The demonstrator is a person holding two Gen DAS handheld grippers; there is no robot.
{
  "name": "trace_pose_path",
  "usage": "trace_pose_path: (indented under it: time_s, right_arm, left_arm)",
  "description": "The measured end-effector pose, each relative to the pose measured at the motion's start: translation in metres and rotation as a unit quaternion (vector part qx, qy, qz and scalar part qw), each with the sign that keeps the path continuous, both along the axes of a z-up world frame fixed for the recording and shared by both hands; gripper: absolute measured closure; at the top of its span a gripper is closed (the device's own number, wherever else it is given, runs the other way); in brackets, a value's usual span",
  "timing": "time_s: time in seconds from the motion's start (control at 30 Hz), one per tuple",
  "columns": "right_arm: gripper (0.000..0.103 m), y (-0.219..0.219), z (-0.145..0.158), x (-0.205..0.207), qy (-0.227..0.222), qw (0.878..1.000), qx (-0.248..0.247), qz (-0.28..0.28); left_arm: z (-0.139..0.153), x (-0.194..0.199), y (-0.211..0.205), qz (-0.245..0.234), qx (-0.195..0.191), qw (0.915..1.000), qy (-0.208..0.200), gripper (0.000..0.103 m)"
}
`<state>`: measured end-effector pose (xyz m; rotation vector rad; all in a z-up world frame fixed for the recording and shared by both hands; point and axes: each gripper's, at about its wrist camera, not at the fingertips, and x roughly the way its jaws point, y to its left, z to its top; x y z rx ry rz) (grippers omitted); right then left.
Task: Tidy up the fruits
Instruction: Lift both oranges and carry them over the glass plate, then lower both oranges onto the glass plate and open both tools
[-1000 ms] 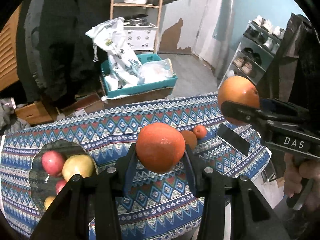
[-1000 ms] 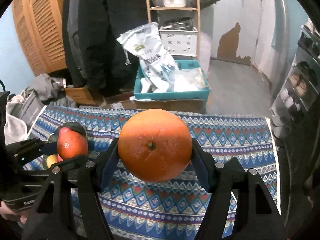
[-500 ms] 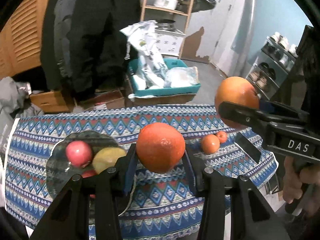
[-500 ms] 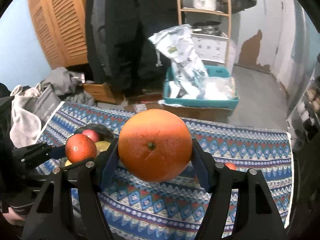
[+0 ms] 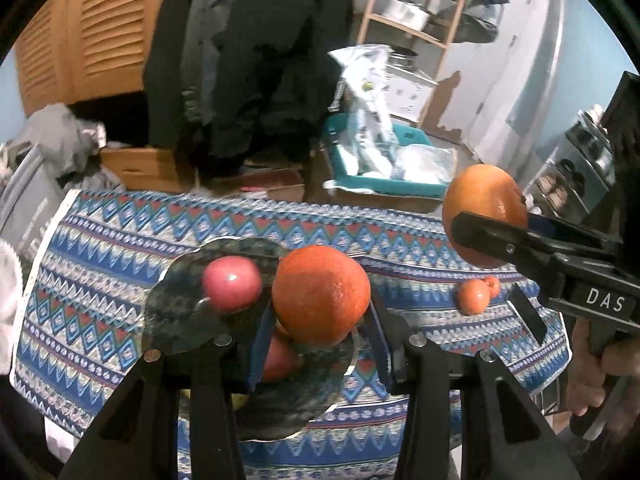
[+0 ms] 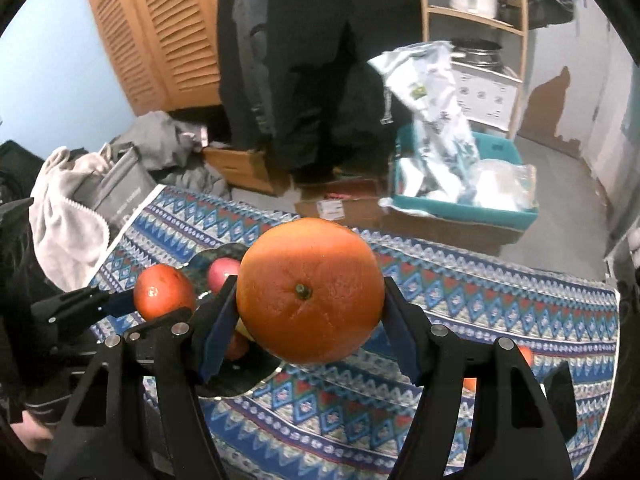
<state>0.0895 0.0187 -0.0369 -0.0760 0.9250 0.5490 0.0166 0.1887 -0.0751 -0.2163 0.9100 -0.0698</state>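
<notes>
My left gripper (image 5: pixel 320 320) is shut on a deep orange fruit (image 5: pixel 320 294), held just above a dark glass plate (image 5: pixel 180 320). On the plate lie a red apple (image 5: pixel 231 283), a second red one (image 5: pixel 276 360) under the jaws, and a yellow fruit (image 5: pixel 240 400), partly hidden. My right gripper (image 6: pixel 310 312) is shut on a larger orange (image 6: pixel 308 290), above the patterned blue tablecloth (image 6: pixel 480 300) beside the plate (image 6: pixel 240 380). In the left wrist view that larger orange (image 5: pixel 484 208) hangs at the right. Two small tangerines (image 5: pixel 474 296) rest on the cloth.
Beyond the table's far edge stand a teal crate (image 5: pixel 384 184) with plastic bags, cardboard boxes (image 6: pixel 240 168) and a wooden shelf (image 6: pixel 472 12). A grey towel and bag (image 6: pixel 80 200) lie off the left end. A hand (image 5: pixel 592 376) grips the right tool.
Both grippers have travelled left across the table with their oranges. The plate with the apples, formerly at the left, now sits under the left gripper.
</notes>
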Motion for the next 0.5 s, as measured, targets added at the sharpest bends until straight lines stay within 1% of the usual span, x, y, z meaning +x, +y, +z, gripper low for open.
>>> trace_pose_path:
  time_s: [0.27, 0.43, 0.5]
  right_arm:
    - [0.035, 0.05, -0.022, 0.009, 0.026, 0.999, 0.004, 0.034]
    - [0.035, 0.078, -0.037, 0.012, 0.041, 0.998, 0.002, 0.052]
    - [0.035, 0.088, -0.043, 0.013, 0.047, 0.997, -0.001, 0.058]
  left_arm:
    - [-0.025, -0.002, 0.045, 0.041, -0.006, 0.9988, 0.024, 0.058]
    - [-0.033, -0.005, 0.064, 0.058, 0.008, 0.9978, 0.03, 0.058]
    - [-0.037, -0.006, 0.071, 0.065, 0.008, 0.9973, 0.033, 0.058]
